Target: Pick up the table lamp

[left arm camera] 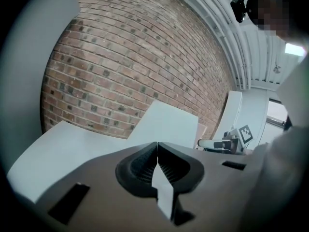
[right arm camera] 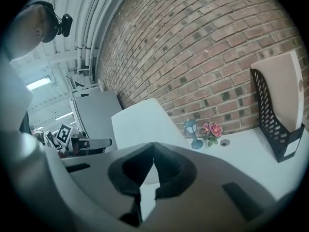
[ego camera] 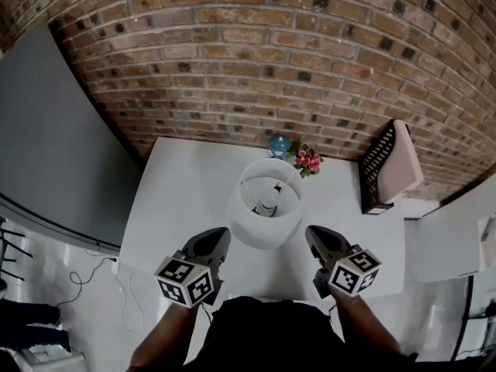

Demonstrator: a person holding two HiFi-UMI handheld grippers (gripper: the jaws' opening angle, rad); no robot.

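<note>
Main worry here: both claws are pressed together with nothing in them. The white table lamp [ego camera: 265, 204] with its wide drum shade stands in the middle of the white worktop [ego camera: 170, 200], between the two tips and a little farther back. If they go in closed like that, they just shove the shade instead of catching it, and I reckon a tall, light thing like that tips easily.

Going from the left, the left claw [ego camera: 223, 234] sits just beside the near-left edge of the shade, and I can't tell if it touches. A push from that side alone would probably skid the lamp to the right. The right claw [ego camera: 311, 232] sits near the near-right edge, so it has the same problem mirrored. Squeezing the shade between the two looks dodgy too. It seems thin, so it may dent, or slip if one side presses harder.

On the far side, a small blue lantern ornament [ego camera: 279, 143] and a little bunch of pink flowers [ego camera: 308, 160] stand just behind the lamp, by the red brick wall [ego camera: 256, 53]. A shove away from the person likely knocks them over. The black mesh file rack [ego camera: 377, 169] at the far right is well apart, so it's probably safe.

Pose: both claws point in from the near edge. The left one angles toward the right and the right one toward the left, and both tilt slightly down at the lower part of the shade.
</note>
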